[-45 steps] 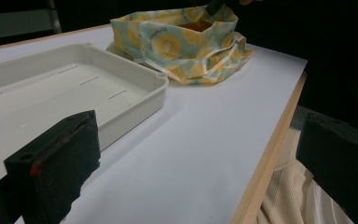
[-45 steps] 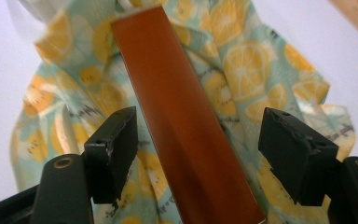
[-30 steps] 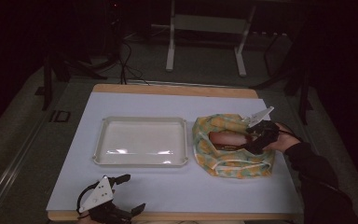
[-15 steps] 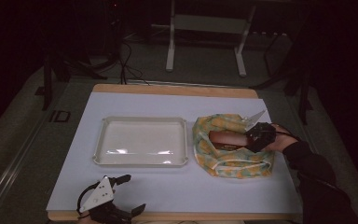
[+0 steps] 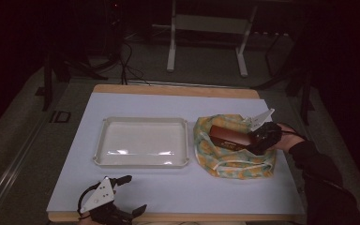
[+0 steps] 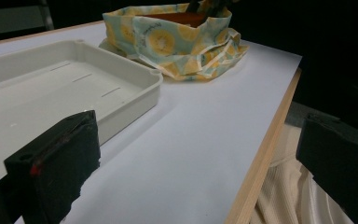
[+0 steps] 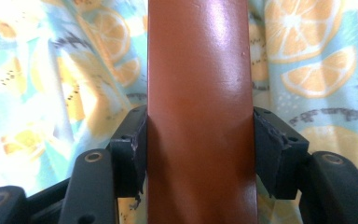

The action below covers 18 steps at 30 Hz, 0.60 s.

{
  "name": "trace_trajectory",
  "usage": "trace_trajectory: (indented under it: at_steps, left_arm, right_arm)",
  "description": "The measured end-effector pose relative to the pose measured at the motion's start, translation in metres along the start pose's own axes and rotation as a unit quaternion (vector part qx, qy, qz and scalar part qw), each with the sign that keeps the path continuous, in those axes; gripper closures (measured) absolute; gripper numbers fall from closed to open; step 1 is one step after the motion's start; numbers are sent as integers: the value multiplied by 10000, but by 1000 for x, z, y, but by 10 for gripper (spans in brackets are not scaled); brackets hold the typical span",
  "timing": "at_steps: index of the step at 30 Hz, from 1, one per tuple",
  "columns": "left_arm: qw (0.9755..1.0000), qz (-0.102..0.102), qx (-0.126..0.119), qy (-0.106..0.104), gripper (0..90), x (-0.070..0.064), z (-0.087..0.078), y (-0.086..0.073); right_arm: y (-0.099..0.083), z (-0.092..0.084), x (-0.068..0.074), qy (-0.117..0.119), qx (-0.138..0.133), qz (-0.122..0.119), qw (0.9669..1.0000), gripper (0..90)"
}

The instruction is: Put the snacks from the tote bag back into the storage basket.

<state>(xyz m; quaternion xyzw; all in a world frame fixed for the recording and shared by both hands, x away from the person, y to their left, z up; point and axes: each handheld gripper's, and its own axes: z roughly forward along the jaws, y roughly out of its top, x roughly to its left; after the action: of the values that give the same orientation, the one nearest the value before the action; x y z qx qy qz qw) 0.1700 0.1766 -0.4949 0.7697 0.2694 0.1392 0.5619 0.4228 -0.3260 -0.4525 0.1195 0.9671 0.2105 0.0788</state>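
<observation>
A long glossy brown box lies across the open top of a cloth bag printed with orange slices, at the table's right. My right gripper is shut on the box's near end. In the right gripper view both pads press the sides of the brown box inside my right gripper, with the printed cloth behind. My left gripper rests open at the front left edge of the table. Its jaws stand wide apart with nothing between them, and my left gripper looks toward the bag.
An empty white plastic tray sits mid-table, left of the bag, and its corner shows close by in the left gripper view. The white tabletop ends in a wooden front edge. Dark floor and a stand lie beyond.
The right gripper has tilted slightly over the bag while keeping its hold on the brown box. The left gripper has not moved.
</observation>
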Motion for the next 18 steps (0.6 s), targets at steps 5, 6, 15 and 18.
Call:
trace_trajectory:
  at_steps: [5,6,15,18]
  left_arm:
    - [10000,-2,-2,-6,0,0,0,0]
    - [10000,-3,-2,-7,0,0,0,0]
    - [10000,31,19,-32,0,-1,1,0]
    - [10000,29,15,-33,0,-1,1,0]
  right_arm:
    - [2,-12,0,25,-68,-82,9999,428]
    - [3,-14,0,14,-75,-86,9999,428]
    - [7,-31,2,-135,-84,-208,9997,429]
    - [10,-40,3,-191,-95,-217,9995,429]
